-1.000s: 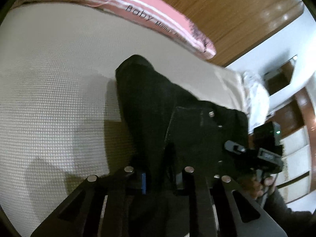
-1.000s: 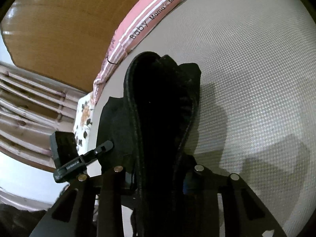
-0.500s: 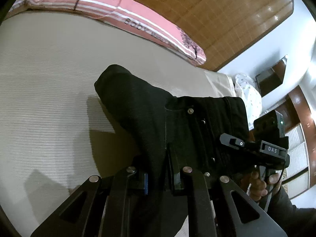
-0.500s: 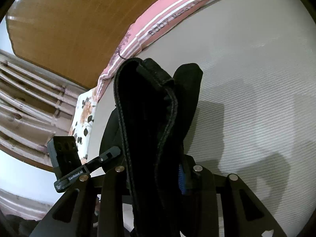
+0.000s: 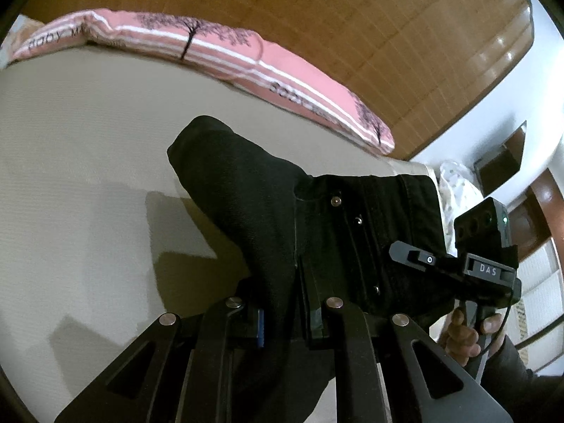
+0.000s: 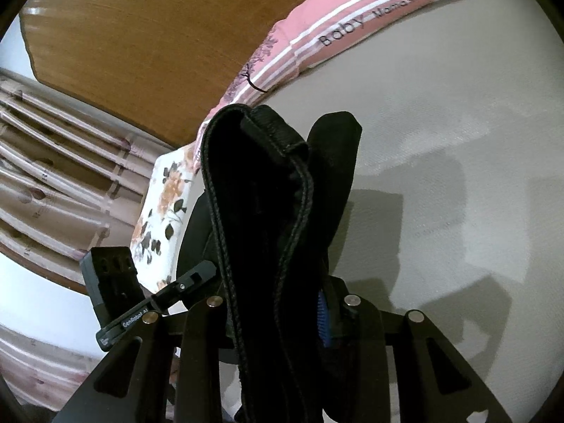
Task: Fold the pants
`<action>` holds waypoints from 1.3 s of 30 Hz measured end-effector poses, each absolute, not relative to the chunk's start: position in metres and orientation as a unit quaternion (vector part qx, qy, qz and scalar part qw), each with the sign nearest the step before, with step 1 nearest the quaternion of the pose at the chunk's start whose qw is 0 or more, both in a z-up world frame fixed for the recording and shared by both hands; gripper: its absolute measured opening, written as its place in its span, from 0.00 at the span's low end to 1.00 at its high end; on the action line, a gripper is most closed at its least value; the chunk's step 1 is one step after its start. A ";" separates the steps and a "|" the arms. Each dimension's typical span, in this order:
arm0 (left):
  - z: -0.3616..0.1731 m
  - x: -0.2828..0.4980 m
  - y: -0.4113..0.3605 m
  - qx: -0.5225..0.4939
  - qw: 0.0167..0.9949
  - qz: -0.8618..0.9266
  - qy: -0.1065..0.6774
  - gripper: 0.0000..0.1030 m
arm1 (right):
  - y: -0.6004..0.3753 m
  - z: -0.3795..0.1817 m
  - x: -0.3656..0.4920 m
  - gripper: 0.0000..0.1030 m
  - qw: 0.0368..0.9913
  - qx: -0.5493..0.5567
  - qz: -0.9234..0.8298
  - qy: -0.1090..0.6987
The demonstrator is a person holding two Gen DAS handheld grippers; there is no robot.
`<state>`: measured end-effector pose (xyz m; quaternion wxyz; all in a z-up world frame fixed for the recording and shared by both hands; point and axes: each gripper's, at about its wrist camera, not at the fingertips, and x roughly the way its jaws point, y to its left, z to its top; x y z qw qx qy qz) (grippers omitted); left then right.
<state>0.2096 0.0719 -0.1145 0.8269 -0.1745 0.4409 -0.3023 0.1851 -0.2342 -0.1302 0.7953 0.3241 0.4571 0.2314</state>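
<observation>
My left gripper (image 5: 287,317) and right gripper (image 6: 278,317) are each clamped on the black pants (image 5: 317,232), holding them side by side and lifted above the cream bed (image 5: 88,141), a pink pillow (image 5: 229,53) beyond.

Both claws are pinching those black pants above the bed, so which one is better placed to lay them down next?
Neither alone, though the left gripper has a slight edge: it clamps the black pants by the riveted waist. The right gripper grips thick bunched hems. The bed lies below.
</observation>
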 end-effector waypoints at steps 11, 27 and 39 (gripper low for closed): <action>-0.114 0.283 0.073 -0.163 0.837 -0.284 0.439 0.14 | -0.223 -0.125 0.250 0.28 0.800 0.318 0.217 0.461; -0.158 0.332 0.084 -0.150 0.838 -0.238 0.467 0.22 | -0.241 -0.162 0.289 0.28 0.818 0.289 0.153 0.473; -0.162 0.301 0.076 -0.075 0.861 -0.195 0.464 0.45 | -0.232 -0.168 0.265 0.56 0.849 0.199 0.092 0.481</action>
